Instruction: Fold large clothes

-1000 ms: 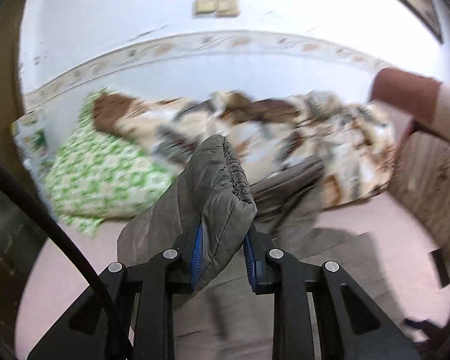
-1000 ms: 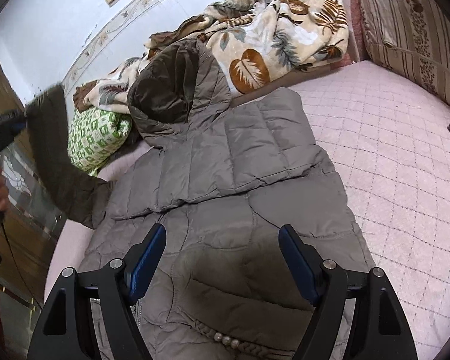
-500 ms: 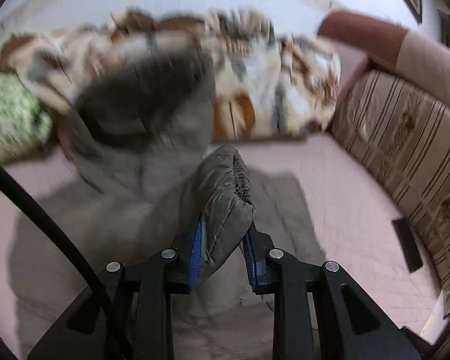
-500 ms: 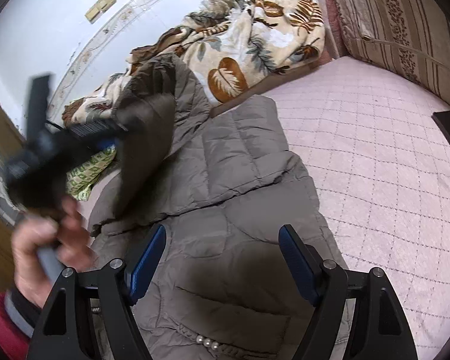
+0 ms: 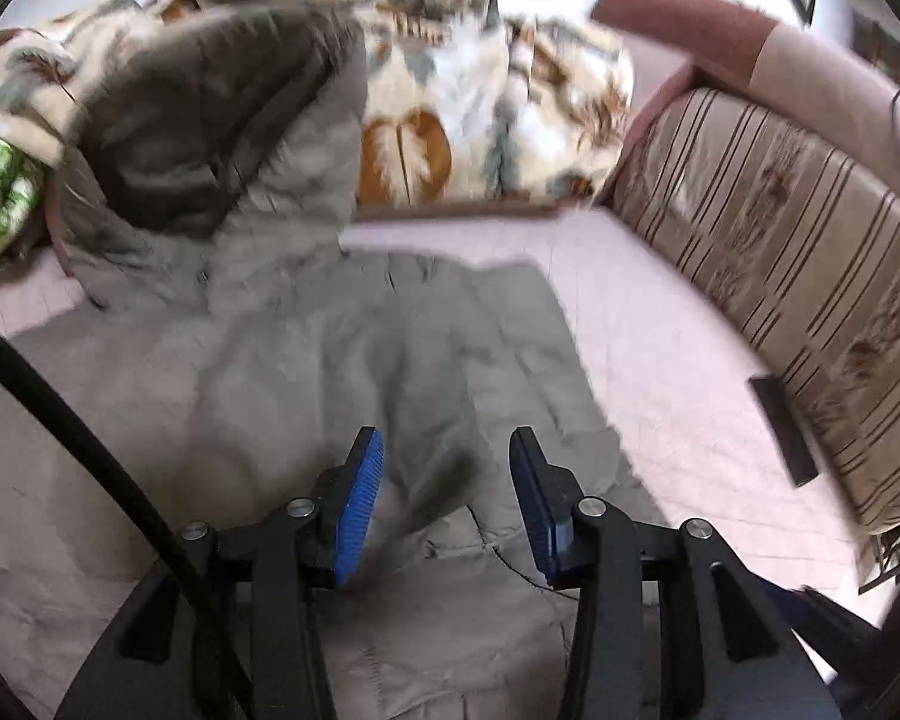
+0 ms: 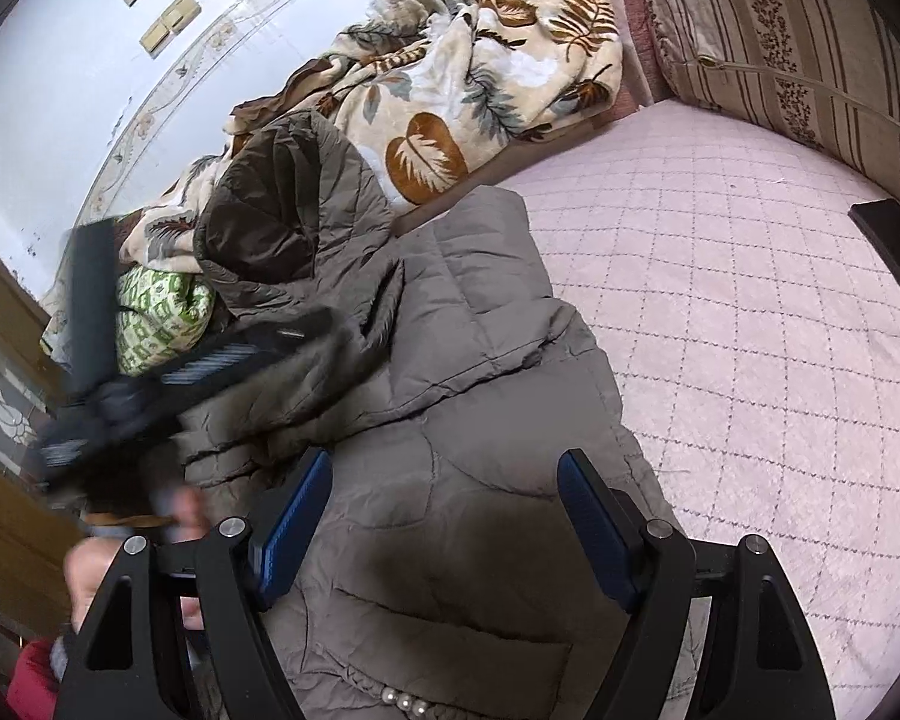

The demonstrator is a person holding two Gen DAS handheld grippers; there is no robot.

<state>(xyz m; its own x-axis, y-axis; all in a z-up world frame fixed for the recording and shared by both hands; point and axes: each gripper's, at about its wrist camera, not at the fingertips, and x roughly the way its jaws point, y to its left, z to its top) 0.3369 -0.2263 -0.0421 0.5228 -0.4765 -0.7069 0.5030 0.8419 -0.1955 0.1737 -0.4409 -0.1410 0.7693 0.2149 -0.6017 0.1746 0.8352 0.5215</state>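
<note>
Low in the left wrist view, the left claw [image 5: 444,498] has its blue pads [image 5: 360,504] parting, with the sleeve end [image 5: 432,480] of the grey puffer coat [image 5: 282,396] lying loose between them, apparently not pressed on either side; my reading is that the sleeve has been laid across the coat's body and is being let go so it stays folded inward. At the bottom of the right wrist view, the right claw [image 6: 444,528] hangs spread wide over the coat's lower front, pinching nothing, probably ready to take a hem or hold the fabric flat. Outward from both claws, the coat spreads over the pink quilted bed [image 6: 750,312], its dark-lined hood [image 6: 282,216] propped at the upper left against a leaf-patterned blanket [image 6: 480,78] and a green-and-white pillow [image 6: 156,324]. A row of pearl beads [image 6: 402,702] shows near the bottom edge. Striped cushions [image 5: 798,276] line the right side. The body fold seems still to come.
</note>
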